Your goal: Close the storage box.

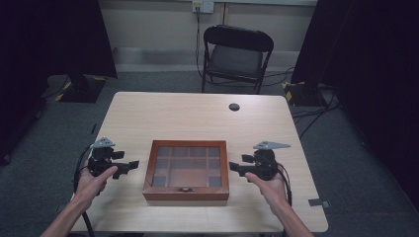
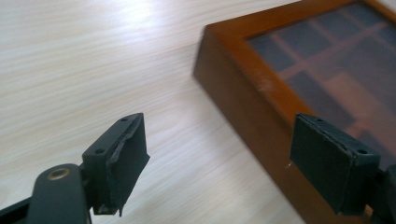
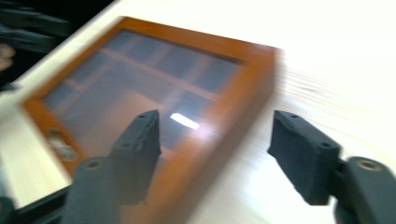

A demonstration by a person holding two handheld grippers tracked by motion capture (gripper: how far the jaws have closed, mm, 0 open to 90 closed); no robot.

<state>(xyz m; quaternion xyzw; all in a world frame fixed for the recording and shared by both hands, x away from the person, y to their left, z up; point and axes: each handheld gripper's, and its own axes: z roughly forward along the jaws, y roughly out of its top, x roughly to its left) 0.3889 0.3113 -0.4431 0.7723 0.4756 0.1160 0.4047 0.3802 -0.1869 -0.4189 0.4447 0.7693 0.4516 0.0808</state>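
Left gripper (image 2: pixel 217 154): jaws spread wide, nothing between them, aimed at the left side wall of the wooden box (image 2: pixel 243 107). Right gripper (image 3: pixel 215 154): jaws likewise spread and empty, straddling the box's right edge from above without visible contact; this view is blurred.

In the high view both grippers sit just beside the box, left gripper (image 1: pixel 129 165) at its left wall, right gripper (image 1: pixel 232 169) at its right wall, each held in a hand.

Box lies flat near the front middle of the surface (image 1: pixel 188 113), glass lid shut, small clasp (image 1: pixel 186 189) facing the person. Compartments under the glass look empty.

Judgement: nothing done yet. Grasping or opening the box is all ahead
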